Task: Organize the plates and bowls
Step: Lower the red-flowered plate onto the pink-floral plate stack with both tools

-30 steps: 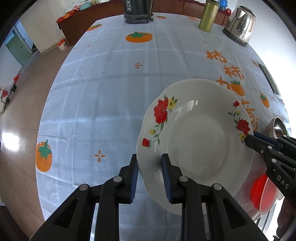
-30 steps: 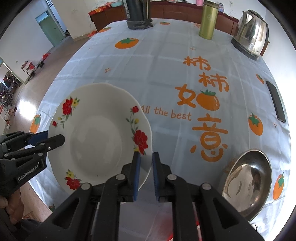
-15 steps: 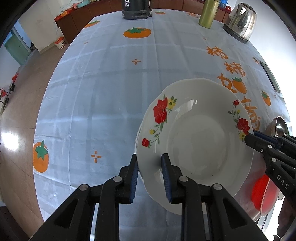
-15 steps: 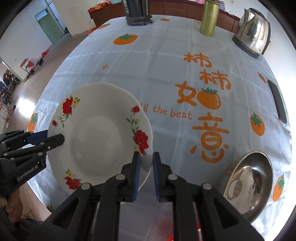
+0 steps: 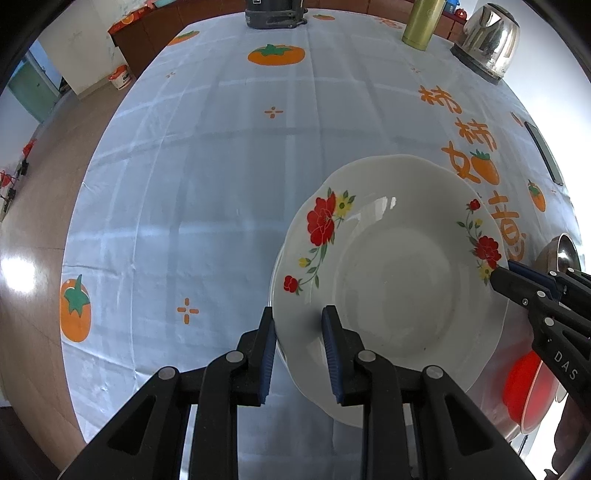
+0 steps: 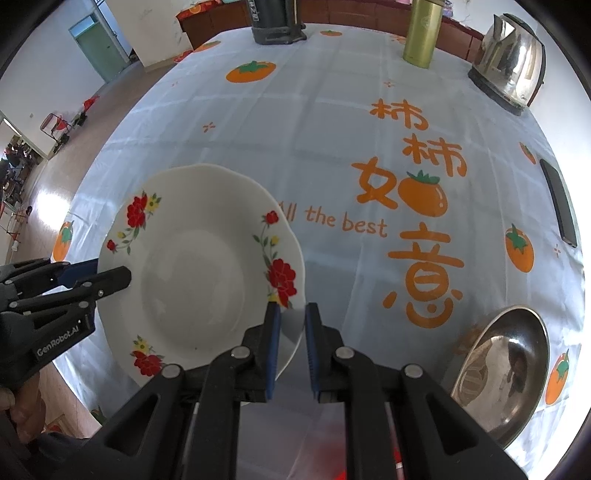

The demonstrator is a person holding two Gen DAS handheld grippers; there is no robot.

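A white plate (image 5: 391,280) with red flower prints is held between both grippers, just above the near part of the table. My left gripper (image 5: 298,317) is shut on its left rim, one finger over the plate and one under. On the opposite rim, by a red flower, my right gripper (image 6: 293,312) is shut as well. Each wrist view shows the other gripper across the plate: the right gripper (image 5: 498,277) and the left gripper (image 6: 118,275). A steel bowl (image 6: 506,369) sits at the table's near right. A red bowl (image 5: 524,387) shows below the right gripper.
The tablecloth (image 6: 332,129) is pale blue with orange persimmon prints. At the far edge stand a black appliance (image 6: 275,18), a green flask (image 6: 421,33) and a steel kettle (image 6: 509,74). A dark phone (image 6: 557,203) lies at the right edge. Floor lies beyond the left edge.
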